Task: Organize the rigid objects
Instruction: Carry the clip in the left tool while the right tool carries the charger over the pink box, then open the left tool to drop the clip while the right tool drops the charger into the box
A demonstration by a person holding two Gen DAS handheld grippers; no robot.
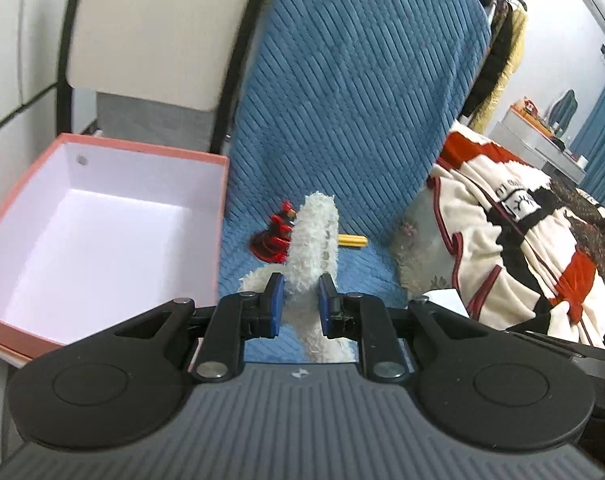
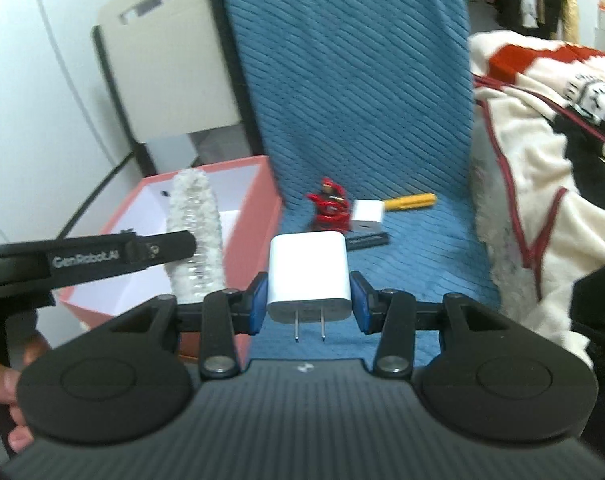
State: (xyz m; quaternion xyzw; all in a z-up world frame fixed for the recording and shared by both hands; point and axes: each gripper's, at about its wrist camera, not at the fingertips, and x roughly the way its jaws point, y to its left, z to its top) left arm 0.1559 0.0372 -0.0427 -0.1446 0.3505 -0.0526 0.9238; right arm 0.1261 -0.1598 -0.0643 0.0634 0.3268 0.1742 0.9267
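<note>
Grippers both carry something. The left gripper (image 1: 298, 300) is clamped on a fuzzy white brush-like object (image 1: 314, 240), which stands up past the blue pads toward the middle of the frame; in the right wrist view the same object (image 2: 196, 232) sits left of centre, over the near rim of the pink box (image 2: 262, 200). The right gripper (image 2: 308, 300) grips a white charger plug (image 2: 308, 272), prongs pointing back at the camera.

To do this step well, I would bring each item fully over the white floor of the pink box (image 1: 218, 200) before letting go, and lower it close to the bottom, since the box is empty and a hard plug would bounce or skid. The left load is nearer the opening, so it should probably go first, leaving the right gripper room to follow without the two crossing.

Still on the blue ribbed cushion (image 2: 342, 80), near the centre of the frame, lie a red toy figure (image 2: 330, 208), a small white block (image 2: 368, 212), a yellow stick (image 2: 412, 201) and a dark flat strip (image 2: 366, 241).

What the fuzzy object really is stays unclear; it may be a bristled roller or a plush piece. Its lower end is hidden behind the left gripper body. In the left view the white block and strip are screened by it, and the box's near-left corner is cut off.
</note>
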